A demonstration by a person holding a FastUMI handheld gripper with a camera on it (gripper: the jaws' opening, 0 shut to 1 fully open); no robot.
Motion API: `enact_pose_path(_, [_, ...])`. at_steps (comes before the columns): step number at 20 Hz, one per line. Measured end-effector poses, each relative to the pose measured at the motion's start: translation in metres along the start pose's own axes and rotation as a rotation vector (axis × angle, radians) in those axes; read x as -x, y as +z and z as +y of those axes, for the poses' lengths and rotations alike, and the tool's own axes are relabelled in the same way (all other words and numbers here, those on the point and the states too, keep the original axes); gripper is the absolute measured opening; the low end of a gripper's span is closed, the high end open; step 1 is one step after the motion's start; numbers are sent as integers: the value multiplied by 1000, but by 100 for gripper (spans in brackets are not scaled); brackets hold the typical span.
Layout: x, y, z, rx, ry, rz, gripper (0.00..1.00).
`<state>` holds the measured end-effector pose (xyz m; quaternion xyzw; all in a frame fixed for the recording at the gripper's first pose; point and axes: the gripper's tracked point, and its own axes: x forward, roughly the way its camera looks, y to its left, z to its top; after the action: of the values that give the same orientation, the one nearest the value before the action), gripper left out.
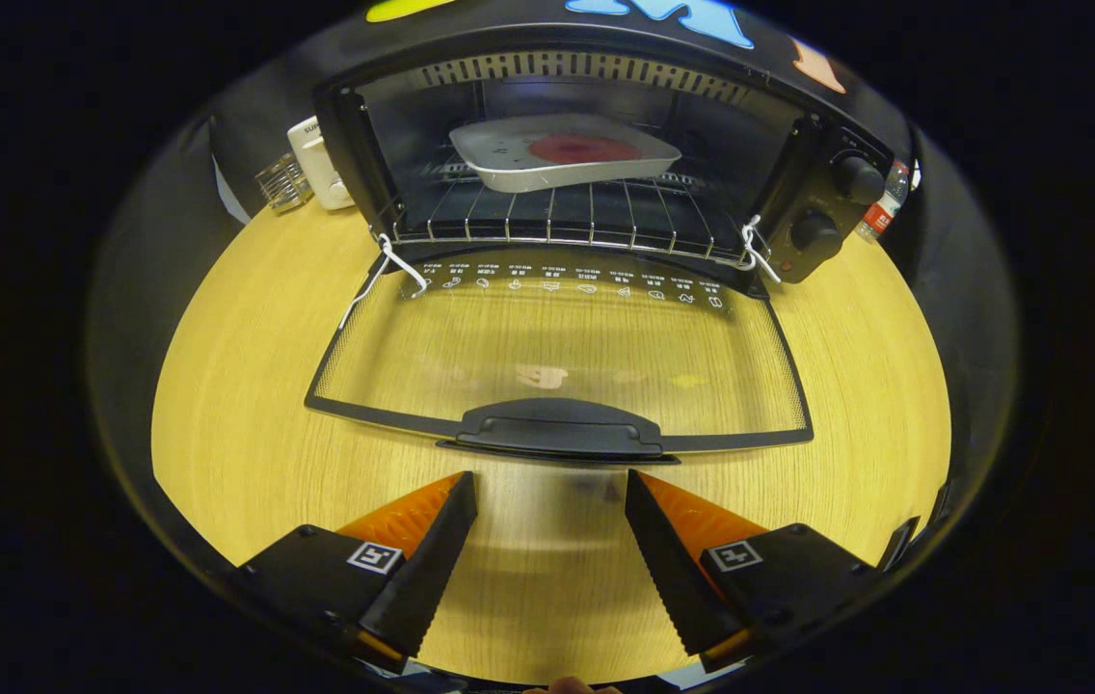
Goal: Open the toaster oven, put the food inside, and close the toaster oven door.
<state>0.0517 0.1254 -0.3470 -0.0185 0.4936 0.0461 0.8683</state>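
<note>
Jaws spread and empty, glass door flat on wood-grain table, square dish on wire rack

We see the black toaster oven at 12 o'clock on the wooden table, its glass door folded flat toward us, the handle at the door's 6 o'clock edge. Inside, on the wire rack, sits a white rectangular dish holding a flat red round of food.
</note>
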Motion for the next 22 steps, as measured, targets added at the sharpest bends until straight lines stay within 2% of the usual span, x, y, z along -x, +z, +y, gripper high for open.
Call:
enact_pose_path(7, [0, 4, 0, -48, -27, -10, 98])
enact_pose_path(15, [34, 14, 0, -36, -21, -88, 98])
enact_pose_path(18, [51, 30, 5, -27, -8, -186, 98])
enact_pose_path(22, [107, 80, 8, 80, -40, -427, 98])
